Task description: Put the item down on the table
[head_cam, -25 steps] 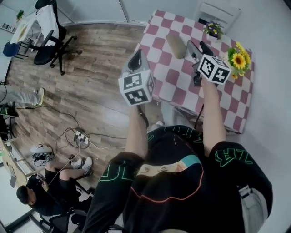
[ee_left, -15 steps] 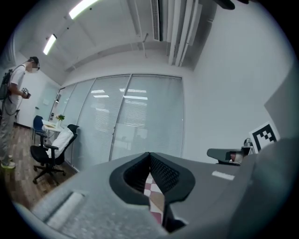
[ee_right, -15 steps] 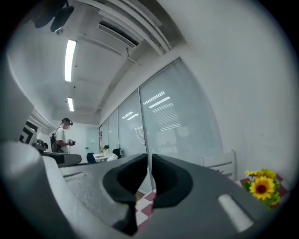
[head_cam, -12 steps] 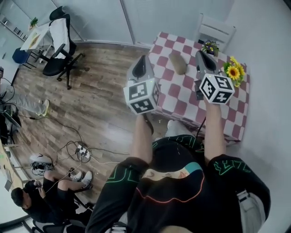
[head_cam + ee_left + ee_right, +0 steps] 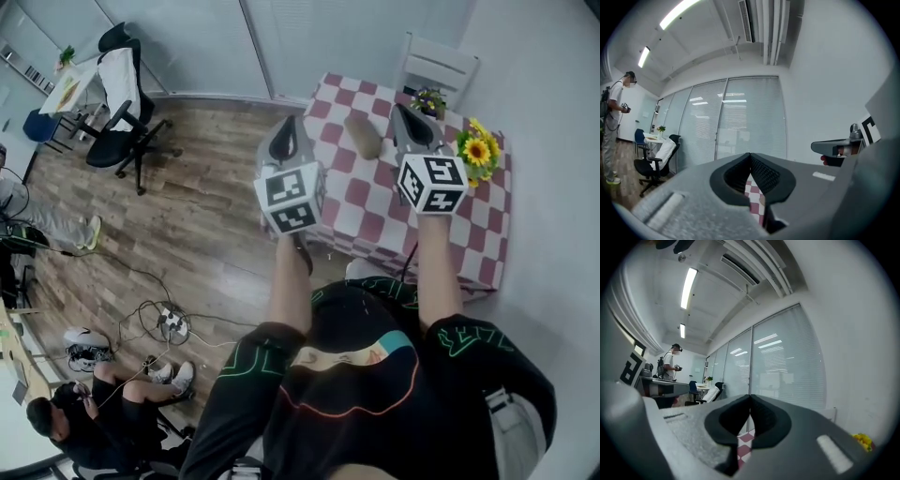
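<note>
1. At the bottom of the head view is the person's dark shirt [image 5: 347, 394], with both forearms reaching up the frame.
2. The left gripper [image 5: 285, 129] sits at upper centre, over the wooden floor [image 5: 187, 216] just left of the table edge. In the left gripper view [image 5: 750, 155] its jaws are pressed together at the tips with nothing between them.
3. The right gripper [image 5: 405, 114] is right of centre, above the table. Its jaws [image 5: 750, 397] also meet at the tips and are empty.
4. The table [image 5: 375, 202] has a red-and-white checked cloth. The item [image 5: 364, 136], a tan oblong, lies on the cloth at upper centre, between the two grippers in the frame and touching neither.
5. Sunflowers [image 5: 478, 148] and a small pot of purple flowers [image 5: 431, 99] stand at the table's upper right.
6. A white chair [image 5: 436, 64] stands beyond the table at the top, and a black office chair [image 5: 117, 112] stands at upper left.
</note>
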### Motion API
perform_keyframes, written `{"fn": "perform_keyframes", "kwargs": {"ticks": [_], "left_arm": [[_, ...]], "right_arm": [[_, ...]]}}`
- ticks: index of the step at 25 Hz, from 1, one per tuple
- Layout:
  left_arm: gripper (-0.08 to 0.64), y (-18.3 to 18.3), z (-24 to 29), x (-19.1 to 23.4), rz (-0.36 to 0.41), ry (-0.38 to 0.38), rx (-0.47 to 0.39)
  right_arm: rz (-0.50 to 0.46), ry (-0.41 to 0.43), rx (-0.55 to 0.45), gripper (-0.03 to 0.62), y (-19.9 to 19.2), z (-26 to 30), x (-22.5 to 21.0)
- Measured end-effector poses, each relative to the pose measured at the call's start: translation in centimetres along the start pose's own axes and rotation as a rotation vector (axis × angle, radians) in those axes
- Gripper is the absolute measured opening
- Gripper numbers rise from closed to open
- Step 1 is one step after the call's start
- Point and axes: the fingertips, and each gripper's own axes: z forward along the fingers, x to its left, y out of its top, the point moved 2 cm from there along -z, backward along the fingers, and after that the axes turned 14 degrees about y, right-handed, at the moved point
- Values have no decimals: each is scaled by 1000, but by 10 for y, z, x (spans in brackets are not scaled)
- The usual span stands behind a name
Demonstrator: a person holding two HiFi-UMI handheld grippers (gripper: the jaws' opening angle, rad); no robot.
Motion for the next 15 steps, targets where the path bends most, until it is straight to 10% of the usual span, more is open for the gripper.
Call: {"fn": "perform_keyframes", "kwargs": {"ticks": [15], "left_arm": [[9,-6,11,21,2,0,-5]], "right_arm": [[-44,53,-16,5,0,23,16]]}}
